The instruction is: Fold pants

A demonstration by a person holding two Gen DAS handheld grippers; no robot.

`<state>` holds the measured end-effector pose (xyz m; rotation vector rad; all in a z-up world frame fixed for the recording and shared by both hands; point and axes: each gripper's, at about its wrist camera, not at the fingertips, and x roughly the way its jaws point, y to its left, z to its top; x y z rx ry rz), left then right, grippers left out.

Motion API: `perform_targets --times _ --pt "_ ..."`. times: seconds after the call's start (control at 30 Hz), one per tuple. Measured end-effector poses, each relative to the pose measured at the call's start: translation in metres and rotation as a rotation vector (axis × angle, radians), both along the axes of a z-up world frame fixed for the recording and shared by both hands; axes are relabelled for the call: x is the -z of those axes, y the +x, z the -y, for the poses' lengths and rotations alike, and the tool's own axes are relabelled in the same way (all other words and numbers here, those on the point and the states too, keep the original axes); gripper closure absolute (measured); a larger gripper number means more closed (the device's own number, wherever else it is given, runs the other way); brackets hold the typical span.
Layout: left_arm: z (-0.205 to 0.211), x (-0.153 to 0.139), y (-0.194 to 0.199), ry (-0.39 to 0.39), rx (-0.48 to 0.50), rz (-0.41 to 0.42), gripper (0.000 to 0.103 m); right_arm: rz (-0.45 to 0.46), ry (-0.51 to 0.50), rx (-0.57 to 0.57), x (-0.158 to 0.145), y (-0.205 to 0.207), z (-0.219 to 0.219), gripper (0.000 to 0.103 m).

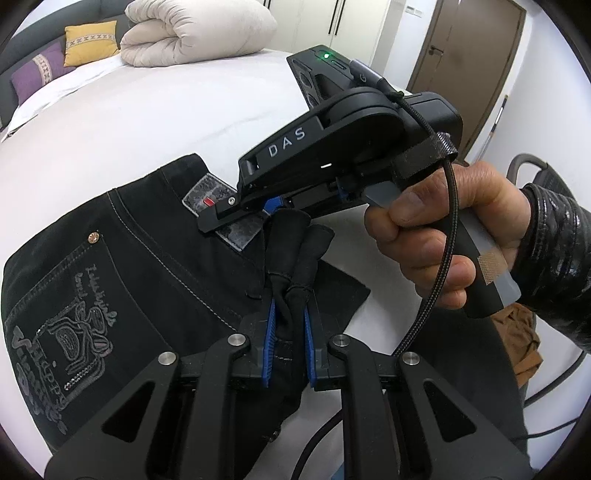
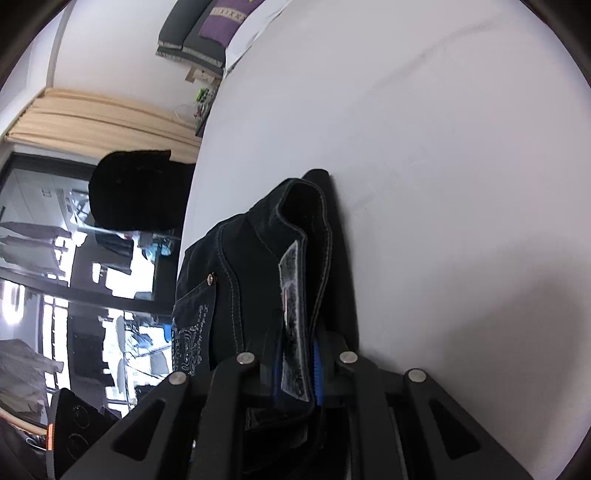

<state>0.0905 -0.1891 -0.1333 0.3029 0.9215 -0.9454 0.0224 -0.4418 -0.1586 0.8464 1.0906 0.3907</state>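
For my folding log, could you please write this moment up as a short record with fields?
Garment: black denim pants with pale stitching, embroidered back pocket facing up
Surface: white bed sheet
Left tool: shut on a bunched fold of the pants
Right tool: shut on the waistband at the grey leather brand patch
Right hand: gripping the right tool's handle
Background: rolled cream duvet, yellow cushion, purple cushion
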Motion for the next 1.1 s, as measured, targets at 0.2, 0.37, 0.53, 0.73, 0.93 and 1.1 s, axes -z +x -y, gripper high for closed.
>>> perform_targets --times 0.2,0.37,0.53,0.73,0.93,1.1 --pt "-0.018 -0.003 0.006 -0.051 -0.004 -0.051 0.082 -0.008 0.032 0.030 -0.005 0.000 0.004 0.080" --pt "-0.066 -0.027 0.011 -0.173 -0.018 -0.137 0.081 0.029 -0.086 0.118 -0.039 -0.022 0.016 0.067" --pt "-0.124 -0.034 0.041 -0.283 -0.136 -0.209 0.081 0.138 -0.046 0.027 -0.078 -0.029 -0.011 0.090" --pt "-0.165 0.001 0.102 -0.342 -0.339 -0.338 0.081 0.000 -0.071 -0.072 -0.037 -0.019 -0.053 0.095" --pt "-0.182 0.018 0.165 -0.349 -0.429 -0.332 0.081 -0.026 -0.030 -0.013 -0.008 -0.023 -0.042 0.103" --pt "-0.181 0.030 0.153 -0.317 -0.413 -0.290 0.081 -0.021 -0.059 -0.012 -0.007 -0.019 -0.049 0.103"
